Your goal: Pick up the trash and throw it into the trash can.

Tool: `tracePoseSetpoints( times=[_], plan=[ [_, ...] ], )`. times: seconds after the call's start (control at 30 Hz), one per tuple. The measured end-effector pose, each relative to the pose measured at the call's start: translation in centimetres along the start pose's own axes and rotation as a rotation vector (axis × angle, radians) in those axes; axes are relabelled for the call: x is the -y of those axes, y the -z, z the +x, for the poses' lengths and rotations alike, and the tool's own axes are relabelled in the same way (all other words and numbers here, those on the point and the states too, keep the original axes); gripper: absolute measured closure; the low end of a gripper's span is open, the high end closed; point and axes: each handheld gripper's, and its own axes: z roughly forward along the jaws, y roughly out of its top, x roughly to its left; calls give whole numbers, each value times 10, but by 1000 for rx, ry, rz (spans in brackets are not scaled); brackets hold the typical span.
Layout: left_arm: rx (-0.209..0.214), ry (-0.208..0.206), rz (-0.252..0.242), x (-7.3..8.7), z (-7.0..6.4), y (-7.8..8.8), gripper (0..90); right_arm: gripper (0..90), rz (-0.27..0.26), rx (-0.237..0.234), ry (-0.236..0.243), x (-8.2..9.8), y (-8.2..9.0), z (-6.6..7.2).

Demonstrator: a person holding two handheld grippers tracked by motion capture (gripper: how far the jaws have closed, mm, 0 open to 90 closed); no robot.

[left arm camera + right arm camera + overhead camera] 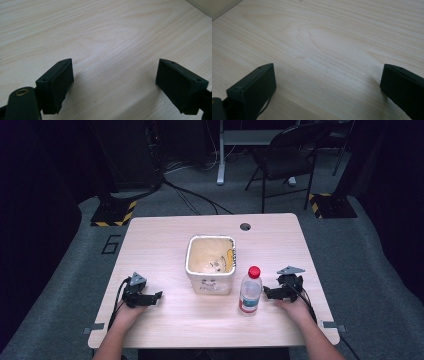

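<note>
A white square tub [211,263] with a stained inside stands at the middle of the wooden table [165,240]. A clear plastic bottle [250,291] with a red cap stands upright just right of the tub's front corner. My left gripper [150,298] rests on the table at the front left, pointing toward the tub. Its jaws stand wide apart over bare wood in the left gripper view [115,80]. My right gripper [271,292] rests at the front right, close beside the bottle. Its jaws are wide apart over bare wood in the right gripper view [328,87].
A cable hole [245,226] sits near the table's far edge. Beyond the table are a folding chair [287,157], a desk leg [220,155] and floor cables. Yellow-and-black striped stand bases [115,214] flank the far corners.
</note>
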Motion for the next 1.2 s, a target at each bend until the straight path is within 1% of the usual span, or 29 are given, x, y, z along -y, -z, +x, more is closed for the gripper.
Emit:
tracePoseSetpoints(
  times=[0.03,0.4,0.47,0.7,0.8,0.83,0.87,0.9,0.93,1.0,1.07,1.1,1.17,1.2],
  plan=[
    [1,0,2,0,0,0,147,0,0,2,5,1,0,0],
    [2,-3,0,0,0,0,147,0,-1,3,3,1,0,0],
    [3,-2,-2,0,0,0,147,2,0,0,13,1,1,-1],
    [5,-6,-2,0,0,0,147,26,-6,-4,1,2,3,-1],
    [4,-5,-2,0,0,0,147,57,-5,-2,17,2,4,-3],
    [4,-5,-2,0,0,0,147,130,-1,-6,18,1,6,-3],
    [4,-5,-2,0,0,0,147,130,-1,-6,18,1,6,-3],
    [4,-5,-2,0,0,0,147,163,0,-7,14,1,7,-3],
    [3,-7,0,0,0,0,147,196,23,-16,16,-1,10,-3],
    [4,-12,0,0,0,0,147,211,27,-18,16,-2,10,-3],
    [4,-9,1,0,0,0,147,237,40,-12,35,-3,14,-5],
    [4,-8,1,0,-1,0,147,239,40,-15,24,-4,16,-5],
    [4,-7,0,0,-1,0,147,242,36,-20,26,-5,18,-6],
    [5,-7,0,0,-1,0,147,249,28,-30,9,-5,21,-6]
  ],
)
